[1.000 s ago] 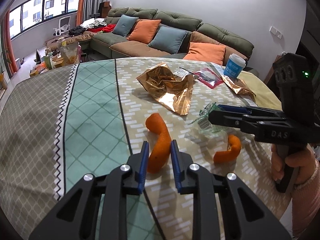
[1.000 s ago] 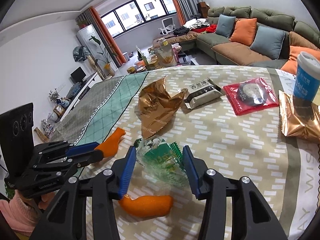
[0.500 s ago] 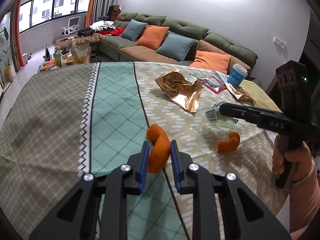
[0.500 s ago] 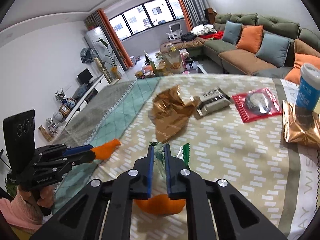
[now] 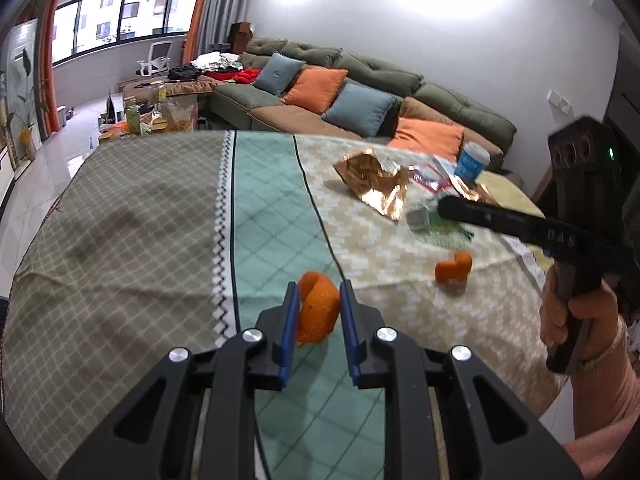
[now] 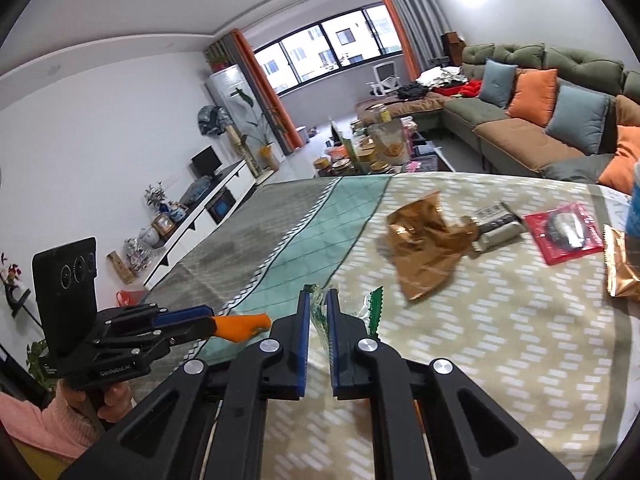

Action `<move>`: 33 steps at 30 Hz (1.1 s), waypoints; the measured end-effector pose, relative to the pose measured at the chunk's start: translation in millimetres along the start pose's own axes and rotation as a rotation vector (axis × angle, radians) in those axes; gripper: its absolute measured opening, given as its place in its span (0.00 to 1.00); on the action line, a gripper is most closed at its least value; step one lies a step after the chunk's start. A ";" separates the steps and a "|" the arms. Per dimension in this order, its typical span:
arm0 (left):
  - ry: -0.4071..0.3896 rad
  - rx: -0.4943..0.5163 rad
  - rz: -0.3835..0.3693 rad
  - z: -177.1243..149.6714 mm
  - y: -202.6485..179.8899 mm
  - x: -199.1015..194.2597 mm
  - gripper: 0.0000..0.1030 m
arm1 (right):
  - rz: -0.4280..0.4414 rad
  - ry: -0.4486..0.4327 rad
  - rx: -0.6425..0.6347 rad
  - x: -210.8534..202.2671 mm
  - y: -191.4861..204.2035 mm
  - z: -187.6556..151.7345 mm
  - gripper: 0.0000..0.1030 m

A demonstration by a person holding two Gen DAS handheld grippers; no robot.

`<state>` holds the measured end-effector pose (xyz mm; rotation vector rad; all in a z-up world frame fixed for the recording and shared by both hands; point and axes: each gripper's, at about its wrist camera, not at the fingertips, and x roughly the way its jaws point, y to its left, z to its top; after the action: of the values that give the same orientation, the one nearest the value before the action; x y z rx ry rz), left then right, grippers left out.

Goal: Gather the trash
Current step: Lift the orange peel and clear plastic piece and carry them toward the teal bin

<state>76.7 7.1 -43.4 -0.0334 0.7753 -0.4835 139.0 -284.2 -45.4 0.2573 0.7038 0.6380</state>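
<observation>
The left gripper (image 5: 319, 306) has its jaws nearly closed on a curled orange peel (image 5: 316, 312), held clear of the patterned cloth on the surface (image 5: 160, 240). The risk here, as I judge it, is that the peel's curl gives the pads only a narrow bite; a quick swing toward a bin could let it twist out and fall back.

At about two o'clock from that peel, a second orange peel (image 5: 454, 268) lies loose on the cloth, easy to overlook.

The right gripper (image 6: 319, 308) has its jaws all but shut, pinching a thin green-and-clear wrapper (image 6: 320, 314) whose free end (image 6: 374, 306) sticks out at the jaws' three o'clock. Slick film like this could slide out of the pinch, and the loose end may snag on the cloth.

Further off, at one o'clock in the right view, the crumpled gold bag (image 6: 428, 248), the grey packet (image 6: 498, 226) and the red packet (image 6: 564, 232) remain uncollected.
</observation>
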 end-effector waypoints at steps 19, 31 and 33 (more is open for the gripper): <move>0.075 0.071 -0.049 -28.2 -10.3 16.8 0.19 | 0.046 0.044 0.013 20.0 14.3 -9.2 0.08; -0.002 0.027 -0.023 -26.0 2.6 -12.0 0.18 | 0.093 0.029 0.015 21.1 25.7 -3.3 0.08; -0.014 0.021 -0.013 -25.0 5.5 -18.0 0.18 | 0.107 0.028 0.011 22.5 29.6 -2.0 0.08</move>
<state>50.9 23.4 -50.6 -0.0226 0.7572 -0.5031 137.3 -247.0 -46.0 0.2980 0.7238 0.7410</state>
